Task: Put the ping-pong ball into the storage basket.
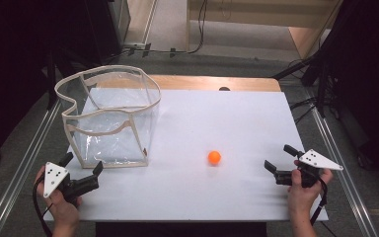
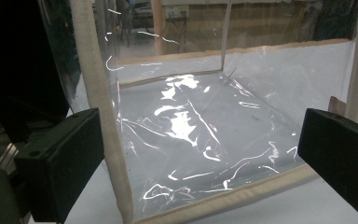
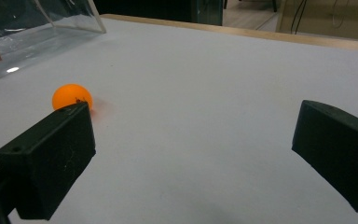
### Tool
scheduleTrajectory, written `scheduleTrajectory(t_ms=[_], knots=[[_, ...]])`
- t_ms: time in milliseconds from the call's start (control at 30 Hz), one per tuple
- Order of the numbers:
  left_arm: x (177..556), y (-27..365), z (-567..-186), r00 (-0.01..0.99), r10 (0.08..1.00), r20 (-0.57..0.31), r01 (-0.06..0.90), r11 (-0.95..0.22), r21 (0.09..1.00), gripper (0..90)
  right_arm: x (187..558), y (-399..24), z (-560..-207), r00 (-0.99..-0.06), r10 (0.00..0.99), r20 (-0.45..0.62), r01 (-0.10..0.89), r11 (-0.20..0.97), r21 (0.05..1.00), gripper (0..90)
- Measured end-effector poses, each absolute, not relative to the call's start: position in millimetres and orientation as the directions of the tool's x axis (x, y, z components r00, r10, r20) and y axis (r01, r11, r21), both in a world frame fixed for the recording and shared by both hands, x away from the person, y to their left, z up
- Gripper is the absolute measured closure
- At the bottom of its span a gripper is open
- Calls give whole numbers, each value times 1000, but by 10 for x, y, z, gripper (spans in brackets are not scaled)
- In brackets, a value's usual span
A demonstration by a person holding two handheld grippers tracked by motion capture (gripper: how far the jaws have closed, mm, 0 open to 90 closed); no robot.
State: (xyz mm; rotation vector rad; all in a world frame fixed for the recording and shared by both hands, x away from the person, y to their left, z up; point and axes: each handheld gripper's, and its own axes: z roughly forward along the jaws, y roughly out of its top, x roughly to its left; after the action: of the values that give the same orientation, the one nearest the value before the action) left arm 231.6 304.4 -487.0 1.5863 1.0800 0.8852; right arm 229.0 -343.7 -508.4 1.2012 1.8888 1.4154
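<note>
A small orange ball [image 1: 214,157] lies on the white table [image 1: 217,118], right of a clear plastic bag [image 1: 111,118] with cream edging that stands open at the left. My right gripper [image 1: 280,159] is open near the table's right edge, pointing left toward the ball, which sits beyond its left jaw [image 3: 72,96]. My left gripper [image 1: 82,164] is open at the front left, just before the bag's near bottom corner. The bag's cream corner seam [image 2: 105,116] and front wall lie ahead of its jaws; contact cannot be told.
A wooden strip [image 1: 217,83] borders the table's far edge. Metal rails [image 1: 24,158] run along both sides of the table. Dark equipment and cables [image 1: 321,74] stand at the back right. Bare white surface lies between the ball and the two grippers.
</note>
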Motion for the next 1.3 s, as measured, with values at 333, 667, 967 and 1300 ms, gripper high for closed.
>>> scheduleTrajectory(t_ms=[333, 667, 967, 1300], knots=[[2315, 3038, -4880, 324, 945, 48, 224, -126, 966, 9, 2350, -3208, -4925, -567, 820, 80, 363, 162, 918, 0], [2303, 3032, -4891, 319, 947, 49, 222, -125, 967, 9, 2502, -3008, -4708, -620, 783, 44, 362, 236, 902, 0], [2304, 3018, -4895, 324, 944, 57, 218, -133, 967, 9, 2640, -2929, -4570, -660, 750, 35, 362, 277, 890, 0], [2300, 3023, -4896, 323, 945, 56, 218, -132, 967, 9, 2751, -2819, -4496, -693, 720, 27, 371, 325, 870, 0]])
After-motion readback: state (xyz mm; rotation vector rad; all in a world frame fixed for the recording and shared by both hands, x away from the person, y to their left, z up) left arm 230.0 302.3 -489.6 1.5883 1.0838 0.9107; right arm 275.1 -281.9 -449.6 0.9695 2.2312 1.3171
